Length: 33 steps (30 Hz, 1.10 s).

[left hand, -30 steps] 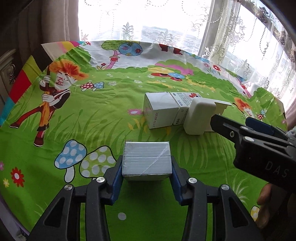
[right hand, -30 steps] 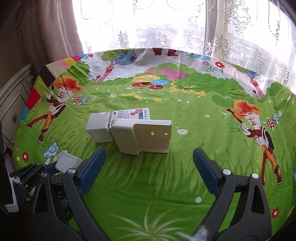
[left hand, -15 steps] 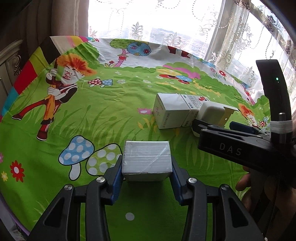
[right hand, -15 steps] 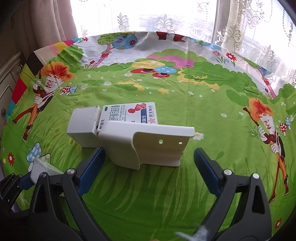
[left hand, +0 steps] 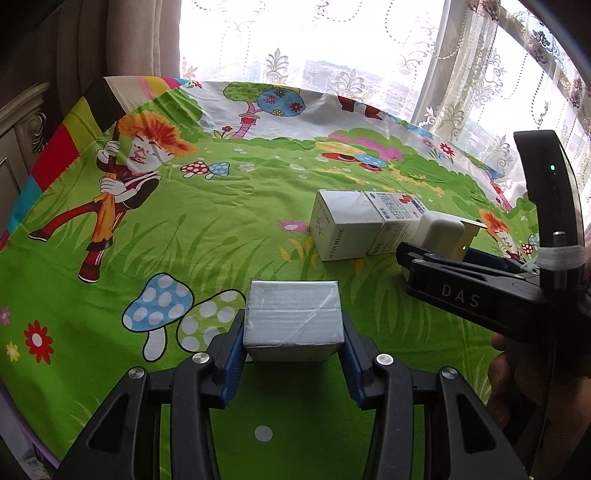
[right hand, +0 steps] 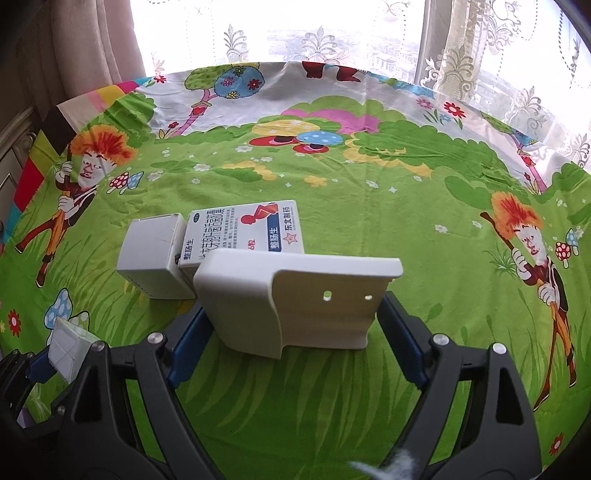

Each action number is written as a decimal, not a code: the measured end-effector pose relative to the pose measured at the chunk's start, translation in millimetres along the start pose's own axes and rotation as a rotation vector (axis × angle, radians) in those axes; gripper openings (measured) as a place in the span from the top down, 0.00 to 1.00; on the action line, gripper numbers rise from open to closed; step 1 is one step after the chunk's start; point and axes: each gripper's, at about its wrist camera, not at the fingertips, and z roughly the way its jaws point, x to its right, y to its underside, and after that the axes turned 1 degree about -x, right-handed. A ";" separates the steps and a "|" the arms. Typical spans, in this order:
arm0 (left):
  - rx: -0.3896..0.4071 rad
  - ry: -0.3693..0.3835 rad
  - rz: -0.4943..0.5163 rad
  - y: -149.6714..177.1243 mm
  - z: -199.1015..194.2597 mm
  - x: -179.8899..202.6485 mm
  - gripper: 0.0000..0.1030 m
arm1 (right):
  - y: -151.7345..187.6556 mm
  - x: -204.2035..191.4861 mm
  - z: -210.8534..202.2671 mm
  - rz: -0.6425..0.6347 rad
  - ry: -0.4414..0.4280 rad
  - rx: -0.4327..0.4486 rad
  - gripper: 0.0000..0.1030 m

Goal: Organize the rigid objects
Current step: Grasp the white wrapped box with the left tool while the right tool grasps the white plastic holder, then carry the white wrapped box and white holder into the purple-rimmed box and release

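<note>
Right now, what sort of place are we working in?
Most likely a home, at a table by a window. A cartoon cloth covers the table, lace curtains hang over bright glass behind it, and carved furniture stands at the left edge.

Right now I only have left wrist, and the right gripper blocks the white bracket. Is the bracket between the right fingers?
Observer: Yes. From the right wrist, the bracket sits between the right gripper's fingers, which are closing. I can't tell if they touch it yet.
Operator: Is it clear of the other boxes?
Observer: No. It sits right against the medicine box, which lies flat. No gap shows.
Operator: Anything on the near face?
Observer: Two small holes, toward its right end.
</note>
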 end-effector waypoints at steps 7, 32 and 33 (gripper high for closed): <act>0.046 -0.028 -0.001 -0.6 -13.7 -0.8 0.55 | 22.0 4.3 -23.4 0.027 0.003 0.002 0.15; 0.192 -0.112 -0.142 32.9 -108.6 -56.2 0.55 | 77.8 -25.8 -102.5 0.008 -0.081 0.044 0.14; 0.193 -0.114 -0.144 35.2 -111.7 -57.8 0.55 | 78.5 -24.8 -103.5 0.012 -0.082 0.043 0.14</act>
